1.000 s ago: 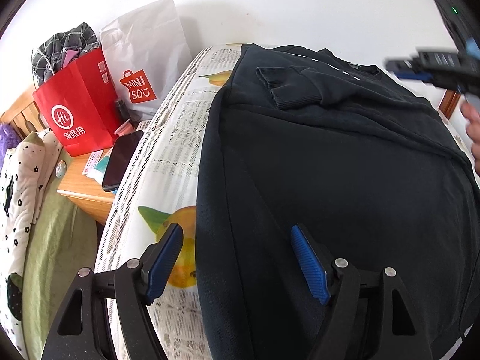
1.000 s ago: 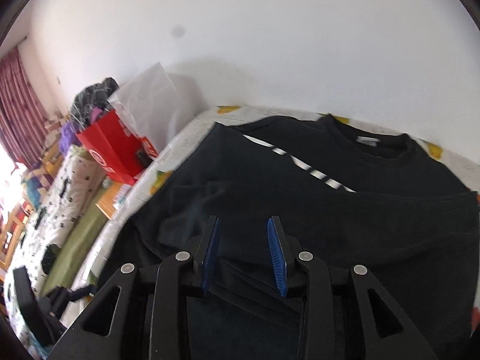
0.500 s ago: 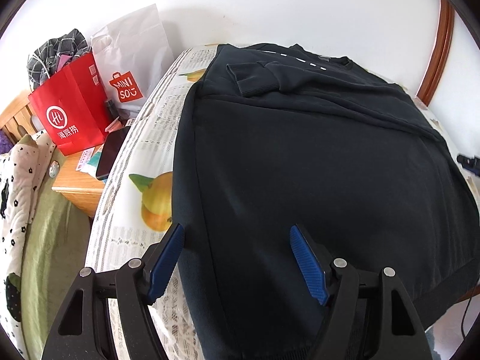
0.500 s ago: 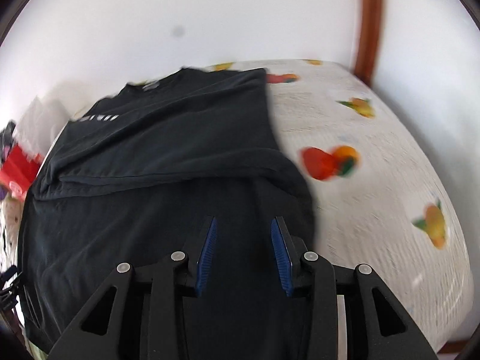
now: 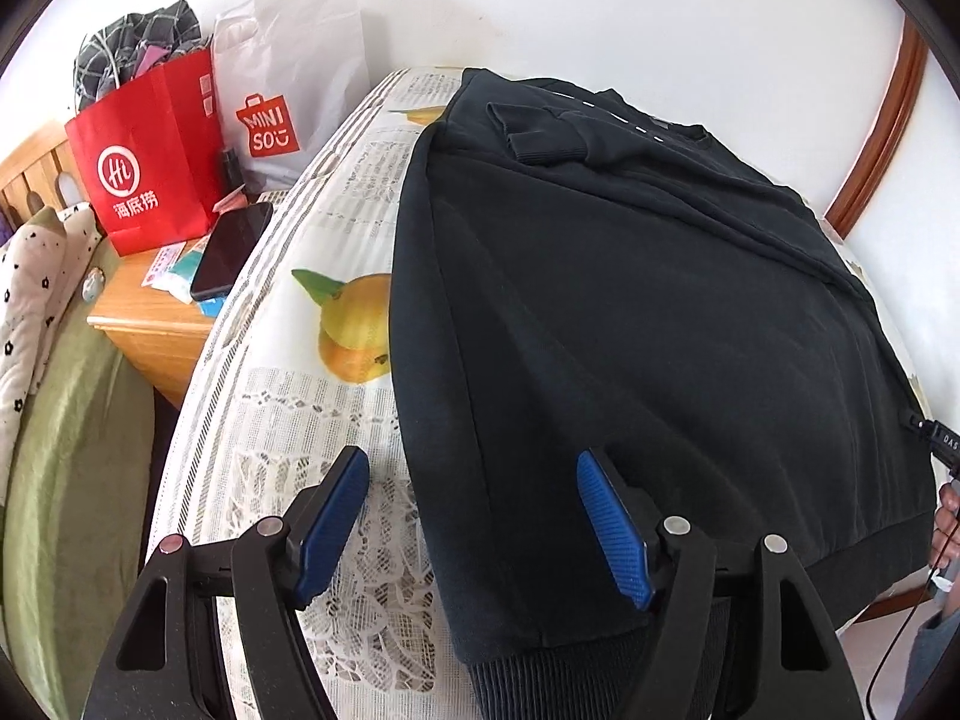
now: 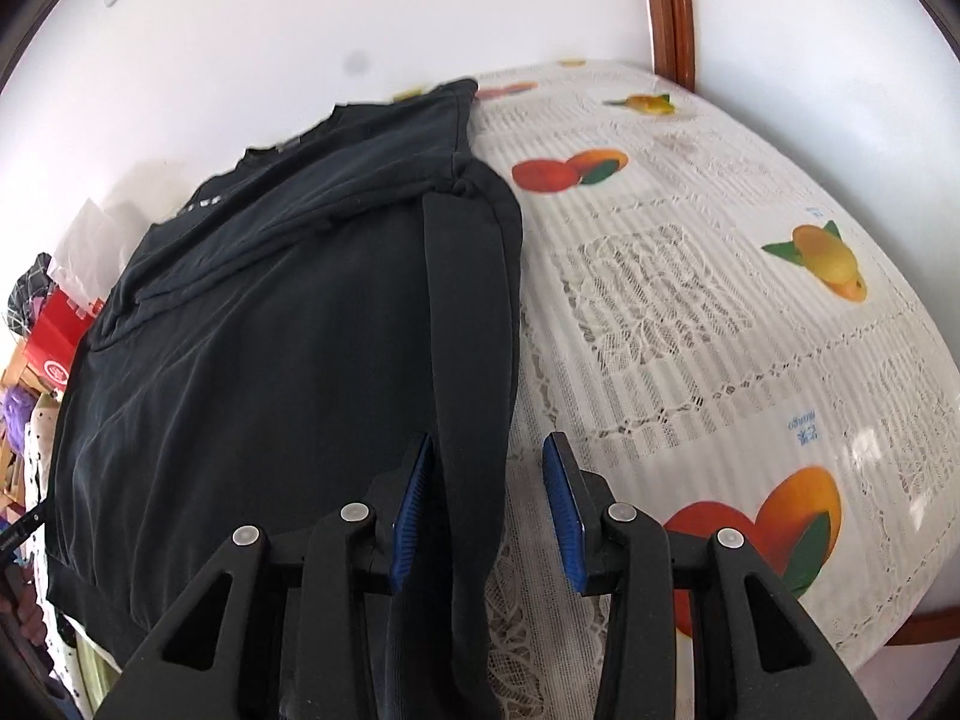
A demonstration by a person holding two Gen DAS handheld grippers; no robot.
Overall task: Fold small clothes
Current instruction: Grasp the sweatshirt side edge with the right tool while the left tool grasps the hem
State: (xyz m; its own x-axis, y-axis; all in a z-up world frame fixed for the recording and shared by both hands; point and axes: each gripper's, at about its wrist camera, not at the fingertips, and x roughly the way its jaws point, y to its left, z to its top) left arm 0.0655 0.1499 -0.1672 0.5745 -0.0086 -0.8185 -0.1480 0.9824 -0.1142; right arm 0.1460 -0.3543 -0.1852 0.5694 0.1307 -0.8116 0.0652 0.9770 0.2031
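A black sweatshirt (image 5: 630, 330) lies flat on a table under a fruit-print lace cloth (image 5: 300, 420). One sleeve is folded across its chest, with the cuff (image 5: 546, 138) near the collar. My left gripper (image 5: 471, 468) hangs open over the shirt's left edge near the ribbed hem, one finger over the cloth and one over the fabric. In the right wrist view the sweatshirt (image 6: 270, 360) has its other sleeve (image 6: 468, 330) folded down along its right side. My right gripper (image 6: 489, 450) is open with that sleeve's edge between its jaws, the pads not pressing on it.
A red paper bag (image 5: 144, 162), a white shopping bag (image 5: 288, 90) and a dark phone (image 5: 231, 249) sit on a wooden nightstand (image 5: 150, 318) left of the table. A green-covered bed (image 5: 66, 450) lies beyond. Bare tablecloth (image 6: 690, 300) spreads right of the shirt. A hand (image 5: 948, 504) shows at the right rim.
My right gripper swung from above the middle of the sweatshirt to its right edge and came lower. My left gripper drew back a little toward the hem, which now shows.
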